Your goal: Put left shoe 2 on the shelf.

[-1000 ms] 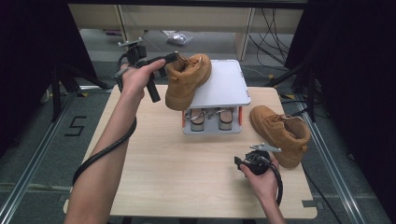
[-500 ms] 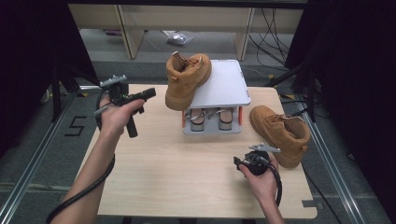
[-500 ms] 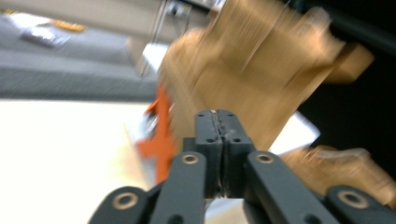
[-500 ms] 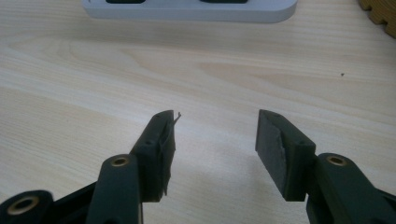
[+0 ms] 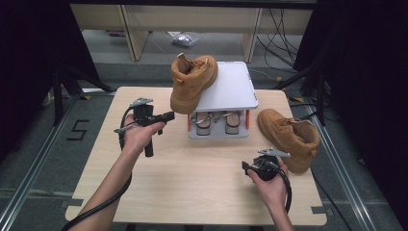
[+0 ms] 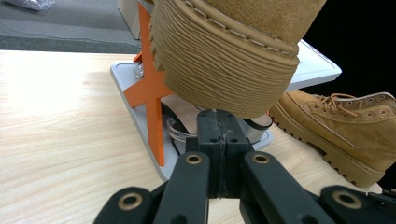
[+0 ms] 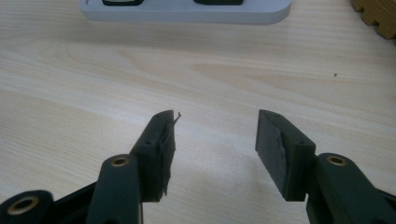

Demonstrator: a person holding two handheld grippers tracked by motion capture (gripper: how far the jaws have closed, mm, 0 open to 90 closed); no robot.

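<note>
Boot on rack: tan suede lace-up boot (image 5: 191, 82) is seen at upper centre of the high view, tilted, its sole overhanging the left edge of the white rack top.
Shoe rack: small white two-tier rack with orange cross braces (image 5: 231, 94) is set at the far middle of the pale wooden bench (image 5: 192, 187); grey shoes (image 5: 215, 120) are kept on its lower tier.
Second boot: matching tan boot (image 5: 290, 137) is laid on the bench at centre right, just beside the rack.
Left claw (image 6: 218, 135): jaws are pressed together with nothing between them, having just been closing; it is held left of the rack, below the overhanging sole.
Right claw (image 7: 212, 140): jaws are held apart and empty, low over bare bench at lower right.
</note>
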